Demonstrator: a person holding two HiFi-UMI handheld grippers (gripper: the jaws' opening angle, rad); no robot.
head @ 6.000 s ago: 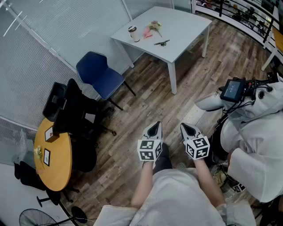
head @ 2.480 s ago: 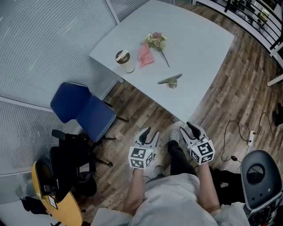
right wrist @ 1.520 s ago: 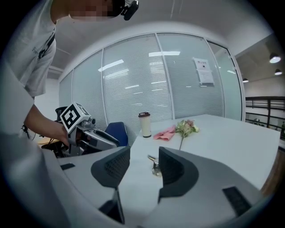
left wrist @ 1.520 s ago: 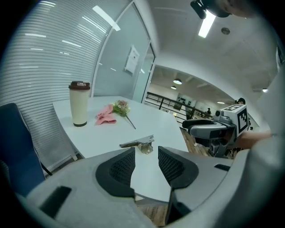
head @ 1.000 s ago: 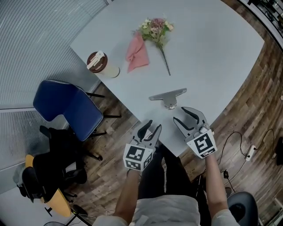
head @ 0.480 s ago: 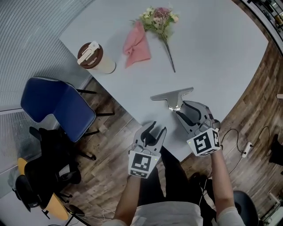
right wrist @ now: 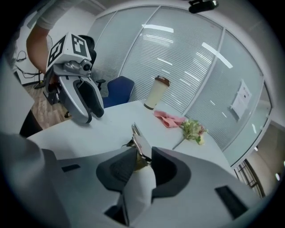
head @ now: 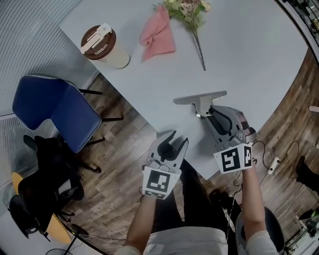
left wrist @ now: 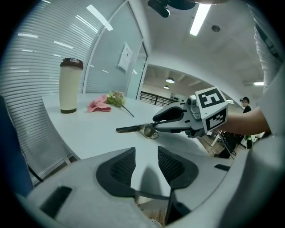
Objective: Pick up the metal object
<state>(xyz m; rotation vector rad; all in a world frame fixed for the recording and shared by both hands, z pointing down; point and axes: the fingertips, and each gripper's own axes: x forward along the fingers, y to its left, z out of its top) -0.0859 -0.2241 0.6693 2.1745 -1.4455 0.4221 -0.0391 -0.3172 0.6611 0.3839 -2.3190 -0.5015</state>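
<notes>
White table [head: 249, 45]; metal object [head: 199, 98] lies flat near its close edge, a long bar with a short stem pointing back at the person; the bar rests on the tabletop.

Right gripper [head: 213, 113] reaches in over the edge to the stem; in the right gripper view the jaws are drawn in on either side of the stem, both pads against it, so the object is clamped between them; its bright flat end stands up out of the gap.

Left gripper [head: 177, 139] sits beside the right one, tips just at the table edge, body over the wooden floor [head: 124, 189]; in the left gripper view the jaws stand apart with only bare tabletop showing between them; released, holding nothing. From that view the right gripper shows across the table with the object at its tips.

Elsewhere on the table, well apart from the object: cup [head: 104, 47] with a brown lid, upright, near the left corner; pink napkin [head: 158, 34] just beside it; bunch of flowers [head: 189, 9] touching the napkin's far side, stalk trailing toward the object but not reaching it.

Blue chair [head: 50, 112] on the floor beside the table's left edge.
</notes>
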